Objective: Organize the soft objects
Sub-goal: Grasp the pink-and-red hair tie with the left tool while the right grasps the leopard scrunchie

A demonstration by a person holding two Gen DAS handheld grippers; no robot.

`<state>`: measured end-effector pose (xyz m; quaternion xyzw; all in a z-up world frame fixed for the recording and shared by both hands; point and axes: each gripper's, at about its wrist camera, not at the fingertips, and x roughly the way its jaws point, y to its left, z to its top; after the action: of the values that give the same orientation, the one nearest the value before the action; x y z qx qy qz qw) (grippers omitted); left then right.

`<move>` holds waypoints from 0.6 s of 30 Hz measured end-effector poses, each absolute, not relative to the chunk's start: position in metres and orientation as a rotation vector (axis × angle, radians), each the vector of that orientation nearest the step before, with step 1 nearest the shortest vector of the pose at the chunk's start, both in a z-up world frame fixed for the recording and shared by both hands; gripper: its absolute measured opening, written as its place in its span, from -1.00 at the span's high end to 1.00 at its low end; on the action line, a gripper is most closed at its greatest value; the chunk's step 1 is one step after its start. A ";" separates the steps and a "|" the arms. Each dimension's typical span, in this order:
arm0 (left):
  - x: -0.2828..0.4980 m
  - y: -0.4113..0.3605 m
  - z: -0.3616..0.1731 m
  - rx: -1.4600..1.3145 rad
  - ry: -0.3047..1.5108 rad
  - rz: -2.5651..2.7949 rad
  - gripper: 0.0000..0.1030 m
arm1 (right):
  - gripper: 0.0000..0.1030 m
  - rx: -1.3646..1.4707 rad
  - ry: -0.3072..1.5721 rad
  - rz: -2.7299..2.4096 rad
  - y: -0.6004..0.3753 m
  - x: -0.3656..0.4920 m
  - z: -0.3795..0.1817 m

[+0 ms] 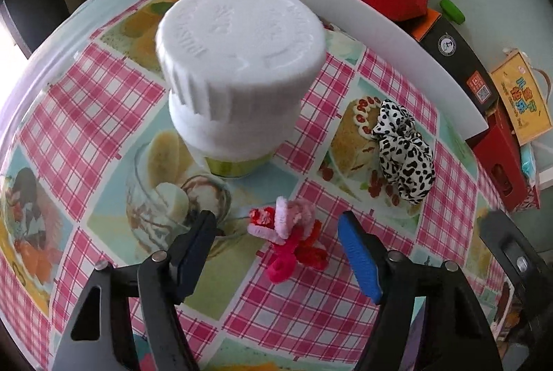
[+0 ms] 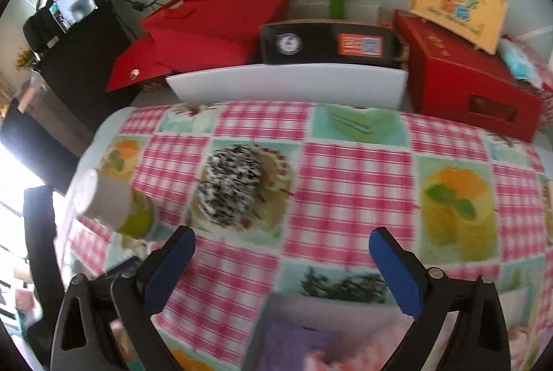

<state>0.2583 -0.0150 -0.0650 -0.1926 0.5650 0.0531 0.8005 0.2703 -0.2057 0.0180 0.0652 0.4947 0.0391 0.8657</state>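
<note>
One pink-and-red fuzzy scrunchie (image 1: pixel 288 238) lay between the open left tongs (image 1: pixel 276 248), untouched; one spotted scrunchie (image 1: pixel 402 151) and one white-capped jar (image 1: pixel 238 70) stood nearby. The right tongs (image 2: pixel 281 262) gaped empty over the checked desk (image 2: pixel 352 184); red boxes (image 2: pixel 463 74) lined the wall.

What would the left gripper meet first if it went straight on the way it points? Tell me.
Most likely the pink and red fuzzy pipe-cleaner bundle: it lies on the checked tablecloth between the open fingers of the left gripper, apparently untouched. The white-capped jar stands farther off. Depth is hard to judge.
</note>
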 end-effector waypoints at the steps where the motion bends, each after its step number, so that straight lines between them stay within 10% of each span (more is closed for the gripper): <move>1: 0.258 -0.015 -0.063 -0.417 1.206 0.109 -0.43 | -0.88 0.140 1.041 0.086 -0.203 0.274 0.016; 18: 0.273 -0.031 -0.076 -0.374 1.220 0.136 -0.33 | -0.27 0.217 1.156 0.160 -0.173 0.321 -0.026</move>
<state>0.2726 -0.0308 -0.0758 -0.1744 0.5689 0.0634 0.8012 0.3215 -0.1726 -0.0256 0.1020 0.5446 0.0754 0.8291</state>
